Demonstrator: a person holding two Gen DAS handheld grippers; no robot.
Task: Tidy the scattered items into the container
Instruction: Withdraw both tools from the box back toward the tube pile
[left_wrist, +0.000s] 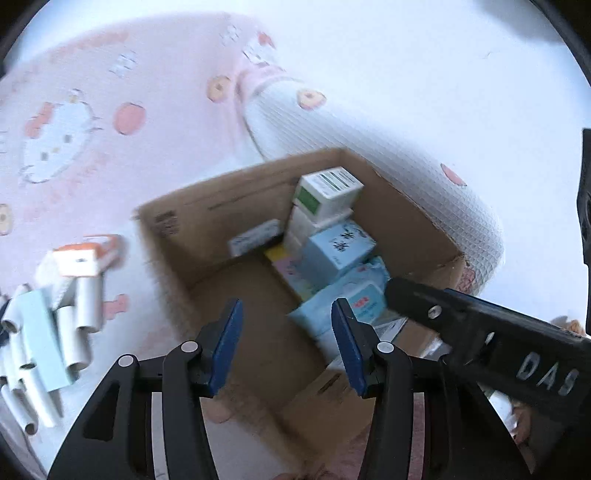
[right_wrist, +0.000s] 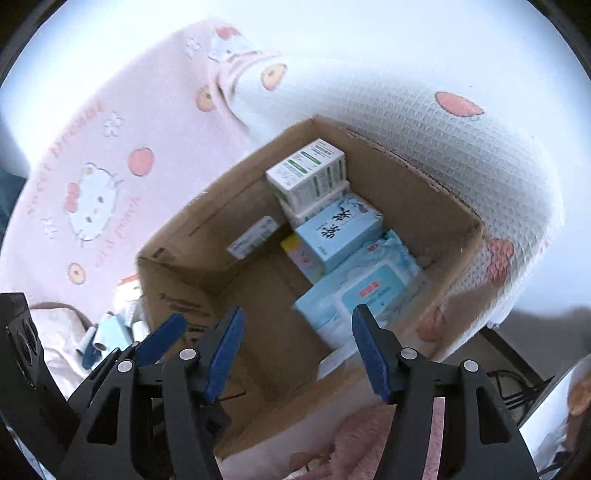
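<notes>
left wrist view:
box (left_wrist: 221, 206): brown cardboard, open top, flaps up, printed black marks on the inner wall; sits on a pink cartoon-cat blanket (left_wrist: 74, 122), white waffle bolster (left_wrist: 406, 177) along its far side
box contents: white-green carton (left_wrist: 328, 190) on top of a stack in the far corner, blue carton (left_wrist: 338, 249) with black characters against it, wipes pack (left_wrist: 354, 299) nearer, pale blue with a red label; floor on the near-left side bare
left gripper (left_wrist: 286, 332): above the box, blue pads apart, nothing between them
right gripper (left_wrist: 480, 332): black body crossing in from the right over the box's near corner; fingers not visible here
loose pile (left_wrist: 55, 325): white tubes, pale blue flat box, orange-white carton; on the blanket left of the box, outside it

right wrist view:
box (right_wrist: 177, 258): same, seen from above
contents: white-green carton (right_wrist: 306, 171) topmost, blue carton (right_wrist: 338, 230) below it, wipes pack (right_wrist: 365, 291) nearest, a white label (right_wrist: 253, 236) on the far wall
right gripper (right_wrist: 297, 341): over the box, pads apart, empty
left gripper (right_wrist: 162, 334): blue finger at lower left, by the box's left wall
loose pile (right_wrist: 107, 332): left of the box, blurred
</notes>
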